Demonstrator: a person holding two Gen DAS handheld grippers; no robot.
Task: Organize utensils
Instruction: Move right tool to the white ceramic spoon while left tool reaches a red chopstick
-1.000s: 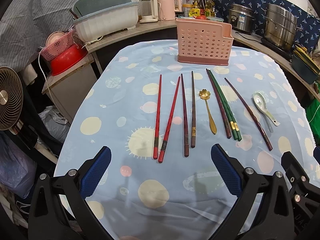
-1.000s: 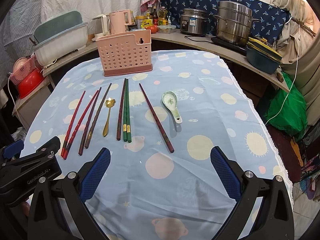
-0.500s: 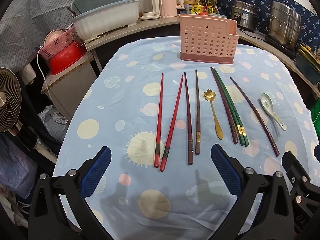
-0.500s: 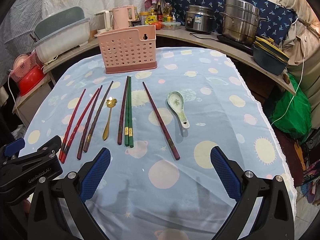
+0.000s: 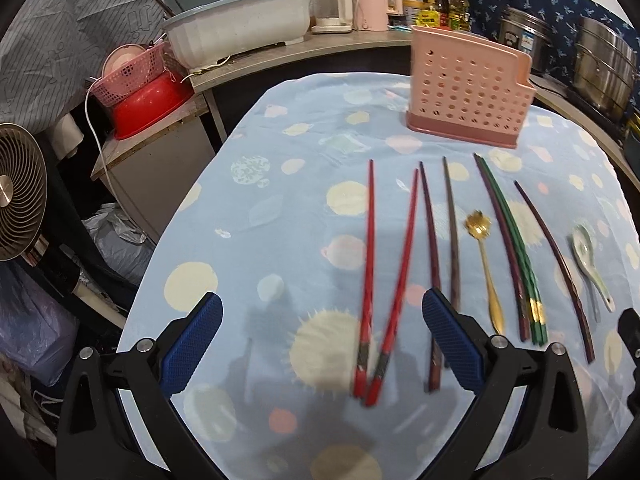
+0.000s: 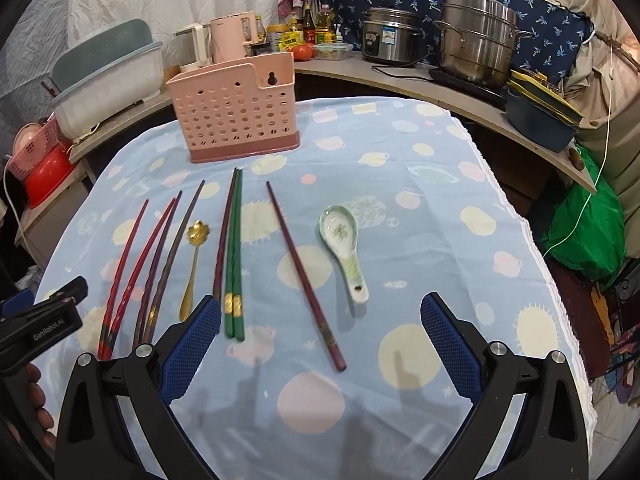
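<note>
Chopsticks lie in a row on the blue dotted cloth: a red pair (image 5: 380,276) (image 6: 132,264), a brown pair (image 5: 440,248), a green pair (image 5: 516,248) (image 6: 234,252) beside a dark one, and a single dark red stick (image 6: 304,276). A gold spoon (image 5: 484,264) (image 6: 192,264) and a white ceramic spoon (image 6: 344,248) (image 5: 588,256) lie among them. A pink perforated utensil holder (image 5: 468,88) (image 6: 236,112) stands behind. My left gripper (image 5: 320,344) is open, the red pair's near ends between its fingers. My right gripper (image 6: 320,344) is open above the dark red stick's near end.
A counter curves behind the table with steel pots (image 6: 480,36), kettles (image 6: 236,36), bottles and a grey dish bin (image 5: 240,32). A red basin with a pink basket (image 5: 144,88) and a fan (image 5: 16,204) stand left. A green bag (image 6: 588,224) lies past the table's right edge.
Both grippers have moved forward and lower over the table, so the utensils now lie closer to the fingers. The left gripper has shifted left of the row. Both stay open and empty.
</note>
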